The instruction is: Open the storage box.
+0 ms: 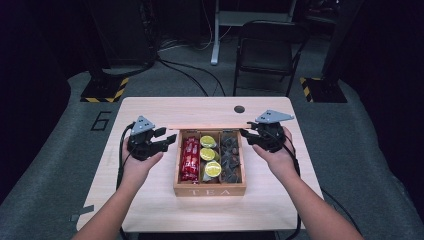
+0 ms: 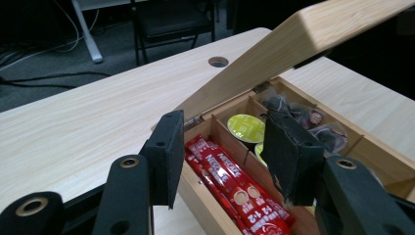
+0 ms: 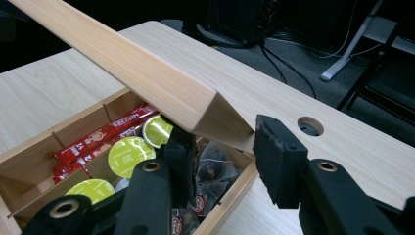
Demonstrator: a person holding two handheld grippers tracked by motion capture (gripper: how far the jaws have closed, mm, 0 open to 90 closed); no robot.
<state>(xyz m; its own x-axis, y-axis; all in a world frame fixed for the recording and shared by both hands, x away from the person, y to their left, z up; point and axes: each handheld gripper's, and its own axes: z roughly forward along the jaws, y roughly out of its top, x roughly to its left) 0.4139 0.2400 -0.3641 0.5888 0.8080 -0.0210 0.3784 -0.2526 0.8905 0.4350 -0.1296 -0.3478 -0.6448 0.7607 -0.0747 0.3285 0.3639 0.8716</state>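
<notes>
Black padded right gripper (image 3: 222, 161) clamps pale wooden box lid (image 3: 147, 78) corner.

Red sachets (image 1: 190, 159), lime-green pods (image 1: 208, 154), black tongs (image 1: 161, 138)

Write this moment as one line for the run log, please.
tea box: lid raised | right hand-held gripper: clamped on lid's end | left hand-held gripper: open, beside box, holding nothing
</notes>
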